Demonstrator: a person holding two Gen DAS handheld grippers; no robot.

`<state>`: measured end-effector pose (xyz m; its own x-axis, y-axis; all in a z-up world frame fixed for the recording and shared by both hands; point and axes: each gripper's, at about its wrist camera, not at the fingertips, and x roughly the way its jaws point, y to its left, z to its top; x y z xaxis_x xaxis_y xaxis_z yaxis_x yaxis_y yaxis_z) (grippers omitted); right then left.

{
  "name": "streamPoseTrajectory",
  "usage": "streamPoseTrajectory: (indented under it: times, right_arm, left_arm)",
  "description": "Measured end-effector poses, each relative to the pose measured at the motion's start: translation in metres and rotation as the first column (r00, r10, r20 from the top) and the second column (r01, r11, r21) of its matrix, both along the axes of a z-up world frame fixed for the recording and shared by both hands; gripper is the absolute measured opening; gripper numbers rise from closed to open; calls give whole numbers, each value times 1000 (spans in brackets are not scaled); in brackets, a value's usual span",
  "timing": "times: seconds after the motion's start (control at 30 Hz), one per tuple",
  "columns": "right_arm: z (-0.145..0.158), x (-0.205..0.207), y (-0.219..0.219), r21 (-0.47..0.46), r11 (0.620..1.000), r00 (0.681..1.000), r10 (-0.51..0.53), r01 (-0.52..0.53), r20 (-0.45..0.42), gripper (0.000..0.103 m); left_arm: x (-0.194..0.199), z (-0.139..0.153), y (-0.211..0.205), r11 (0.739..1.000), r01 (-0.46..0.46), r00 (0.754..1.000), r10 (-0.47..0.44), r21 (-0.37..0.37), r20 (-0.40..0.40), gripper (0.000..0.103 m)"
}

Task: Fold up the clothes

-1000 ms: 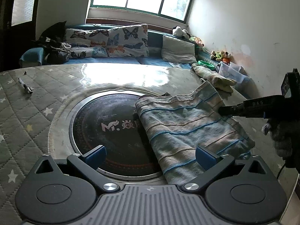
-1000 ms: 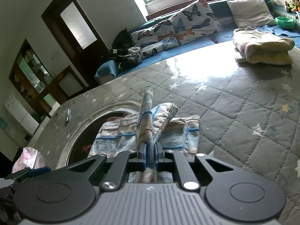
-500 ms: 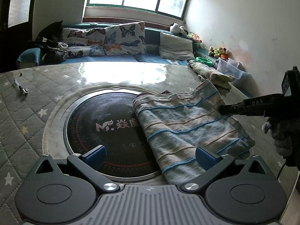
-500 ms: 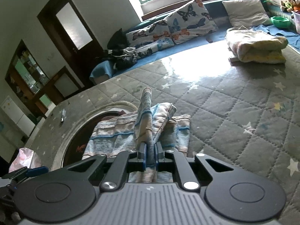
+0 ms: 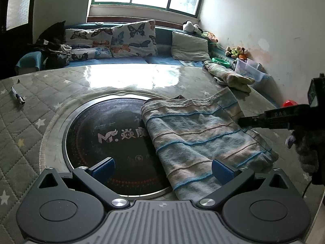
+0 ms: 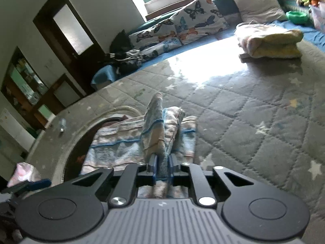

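Right wrist view, right tool easing open around striped cloth, left tool wide open, empty

Striped cloth across dark disc

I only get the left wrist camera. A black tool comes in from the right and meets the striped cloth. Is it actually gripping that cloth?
Observer: Yes. In the right wrist view, the right gripper has an edge of the striped cloth between its blue pads. Its jaws have just been opening a little.
Visitor: Does the cloth lie flat at that spot?
Observer: No. A ridge of it stands up just ahead of the pads.
Visitor: Is there anything in the room that my camera misses?
Observer: A dark wooden cabinet with glass doors stands against the wall on the left.
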<state>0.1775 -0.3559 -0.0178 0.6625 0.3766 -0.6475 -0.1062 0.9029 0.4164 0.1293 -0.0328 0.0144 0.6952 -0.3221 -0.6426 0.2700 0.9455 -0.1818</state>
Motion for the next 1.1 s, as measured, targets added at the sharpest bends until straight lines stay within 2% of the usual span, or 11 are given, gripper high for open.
streamPoseTrajectory:
  times: [0.13, 0.27, 0.4, 0.57, 0.73, 0.93, 1.1]
  right_arm:
    - [12, -10, 0, -35, 999, 998, -22, 24, 56, 16]
    - [24, -23, 10, -57, 998, 994, 36, -30, 107, 16]
    - [23, -37, 29, -96, 988, 985, 131, -121, 108, 17]
    - [10, -53, 43, -181, 968, 977, 193, -174, 94, 18]
    - [3, -63, 39, -190, 966, 976, 197, -176, 97, 19]
    - [-4, -67, 34, -223, 963, 980, 176, -151, 97, 16]
    - [8, -76, 37, -234, 958, 972, 197, -164, 128, 17]
  left_arm:
    - [6, 2, -8, 1000, -5, 1000, 5, 17, 11, 103]
    - [7, 3, -21, 1000, 26, 999, -26, 6, 29, 103]
    - [1, -1, -40, 996, 91, 994, -92, 21, 53, 103]
    - [0, -14, -56, 988, 139, 989, -142, 70, 44, 102]
    - [-2, -31, -61, 979, 154, 987, -158, 135, 19, 97]
    - [-3, -37, -52, 978, 147, 989, -149, 145, 3, 96]
    - [-5, -36, -46, 979, 138, 990, -140, 151, 3, 97]
